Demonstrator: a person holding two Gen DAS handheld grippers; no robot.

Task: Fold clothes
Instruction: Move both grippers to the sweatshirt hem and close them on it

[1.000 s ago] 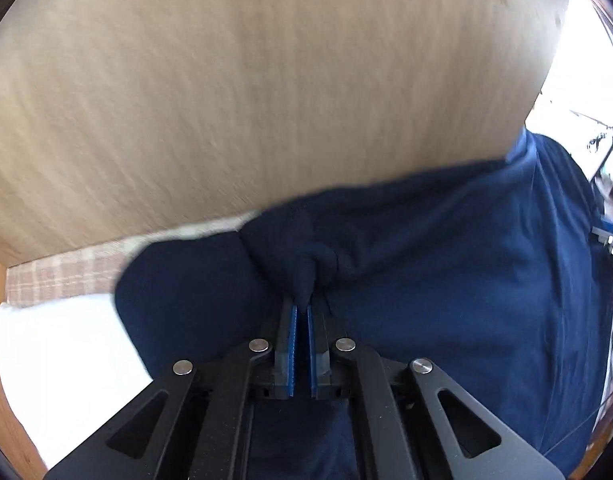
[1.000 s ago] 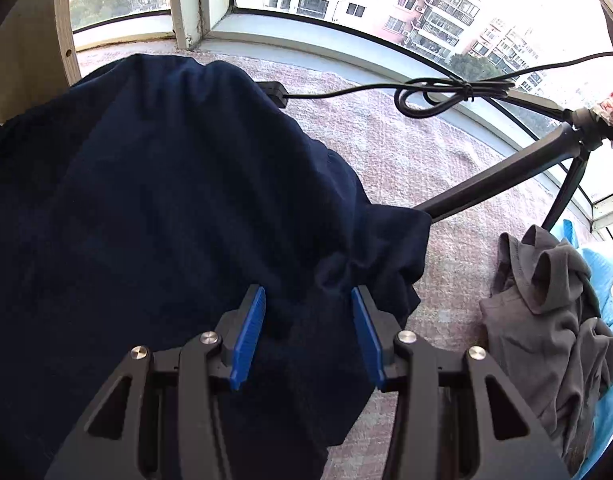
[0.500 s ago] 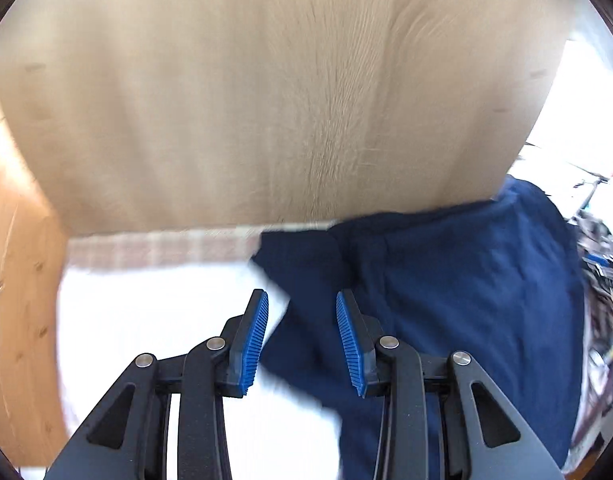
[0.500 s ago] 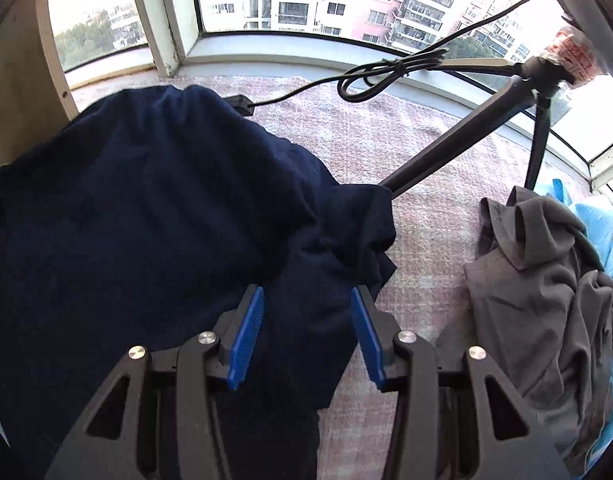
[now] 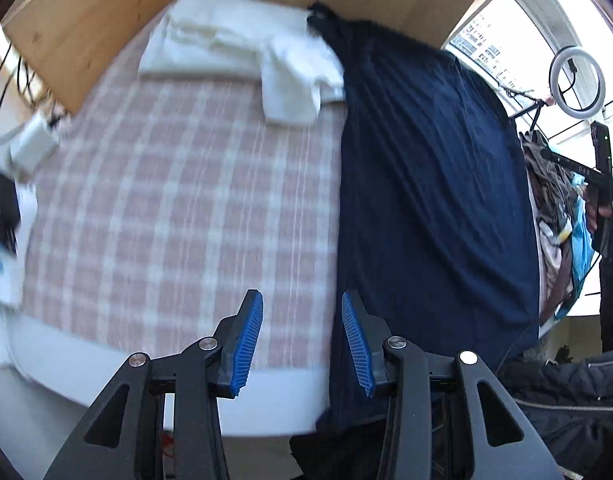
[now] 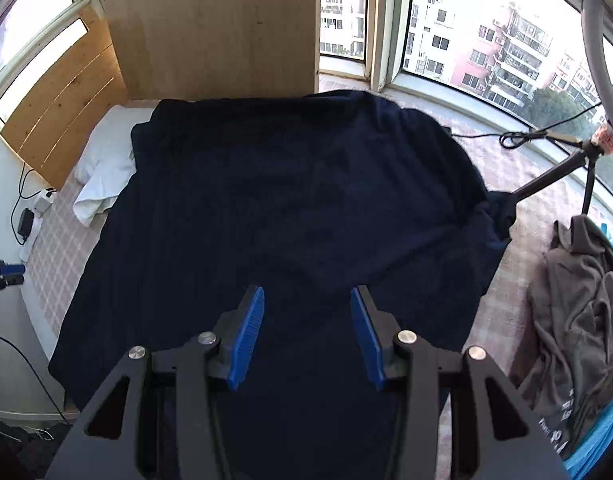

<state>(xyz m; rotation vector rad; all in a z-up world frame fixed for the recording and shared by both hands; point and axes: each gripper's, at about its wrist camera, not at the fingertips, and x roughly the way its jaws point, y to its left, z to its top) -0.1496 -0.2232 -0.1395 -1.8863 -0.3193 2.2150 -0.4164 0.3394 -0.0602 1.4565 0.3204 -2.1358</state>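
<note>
Garment: a dark blue garment (image 6: pixel 298 208) is spread flat over the bed (image 5: pixel 166 200), its near hem hanging over the bed's 6 o'clock edge; in the left wrist view it fills the 3 o'clock half of the bed.
Loose part: a bunched sleeve (image 6: pixel 496 220) is seen at 3 o'clock of the garment in the right wrist view.
Left tongs (image 5: pixel 302 340): the jaws have just been opening and now stand partly apart; nothing is held, and the garment's 9 o'clock edge runs just under the right-hand pad.
Right tongs (image 6: pixel 306 336): partly open, empty, hovering above the garment's near middle.
Other laundry: a white cloth (image 5: pixel 242 44) lies at 12 o'clock against the wooden headboard (image 5: pixel 90 28); a grey garment (image 6: pixel 578 304) lies heaped at 3 o'clock.
Step in hand: the cloth looks laid out and released; the next fold is judged to be due.
How to do it well: both long edges are best pinched at matching points, through one layer only, then lifted and carried across together so the crease runs straight.
Care: the bunched sleeve is best smoothed or tucked in first, or it may lump inside the fold.
</note>
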